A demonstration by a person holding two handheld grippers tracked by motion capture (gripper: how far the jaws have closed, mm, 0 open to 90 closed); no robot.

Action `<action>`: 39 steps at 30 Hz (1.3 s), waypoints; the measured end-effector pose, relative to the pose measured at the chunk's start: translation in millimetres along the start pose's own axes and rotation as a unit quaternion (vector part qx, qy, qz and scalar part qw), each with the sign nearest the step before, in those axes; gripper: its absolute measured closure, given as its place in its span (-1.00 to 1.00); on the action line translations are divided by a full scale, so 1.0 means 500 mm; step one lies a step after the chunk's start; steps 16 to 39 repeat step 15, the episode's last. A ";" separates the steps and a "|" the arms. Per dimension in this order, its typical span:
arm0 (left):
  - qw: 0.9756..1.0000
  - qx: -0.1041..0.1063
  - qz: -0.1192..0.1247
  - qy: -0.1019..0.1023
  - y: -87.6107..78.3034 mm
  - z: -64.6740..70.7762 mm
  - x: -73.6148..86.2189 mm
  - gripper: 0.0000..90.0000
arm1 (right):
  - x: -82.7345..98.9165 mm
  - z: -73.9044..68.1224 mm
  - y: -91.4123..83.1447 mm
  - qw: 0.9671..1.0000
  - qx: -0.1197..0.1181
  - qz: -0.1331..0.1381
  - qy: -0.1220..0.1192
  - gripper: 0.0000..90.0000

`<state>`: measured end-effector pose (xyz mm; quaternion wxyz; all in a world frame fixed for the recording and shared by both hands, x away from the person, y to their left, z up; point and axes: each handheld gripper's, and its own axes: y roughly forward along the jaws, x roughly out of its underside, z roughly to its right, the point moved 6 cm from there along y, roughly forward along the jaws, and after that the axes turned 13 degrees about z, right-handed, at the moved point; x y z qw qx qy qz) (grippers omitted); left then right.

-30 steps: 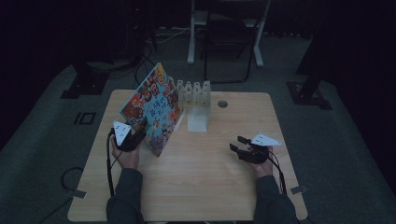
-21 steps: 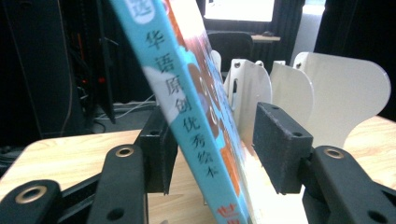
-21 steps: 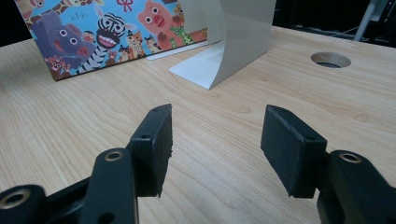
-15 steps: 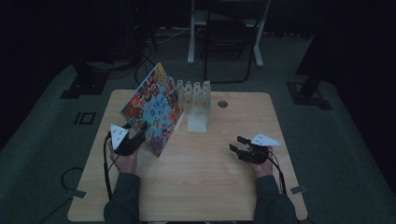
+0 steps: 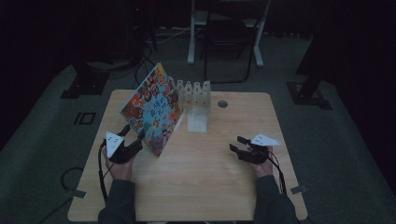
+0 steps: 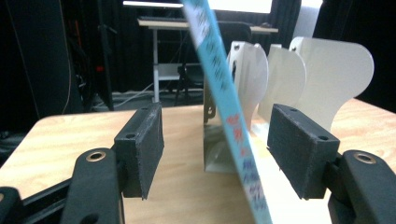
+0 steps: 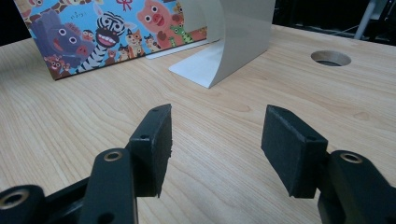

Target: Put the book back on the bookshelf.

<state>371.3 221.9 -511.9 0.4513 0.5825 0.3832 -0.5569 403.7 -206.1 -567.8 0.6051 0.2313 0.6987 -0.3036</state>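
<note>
Book leans tilted against the white rack on the desk, propped so it stays up unaided. Left gripper jaws have just been opening, book edge between them, pads clear. Right gripper rests open, empty, well apart.

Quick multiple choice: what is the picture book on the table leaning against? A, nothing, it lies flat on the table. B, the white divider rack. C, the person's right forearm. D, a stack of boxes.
B: in the high view the picture book stands tilted with its upper edge against the white divider rack, and the left gripper view shows its edge slanting up in front of the rack's panels.
</note>
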 end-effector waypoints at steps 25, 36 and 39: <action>0.999 -0.005 -0.041 -0.008 -0.033 -0.017 0.052 -0.19 | 0.002 0.002 -0.001 1.000 0.002 -0.002 0.001 -0.08; 0.999 -0.005 -0.041 -0.008 -0.033 -0.017 0.052 -0.19 | 0.002 0.002 -0.001 1.000 0.002 -0.002 0.001 -0.08; 0.999 -0.005 -0.041 -0.008 -0.033 -0.017 0.052 -0.19 | 0.002 0.002 -0.001 1.000 0.002 -0.002 0.001 -0.08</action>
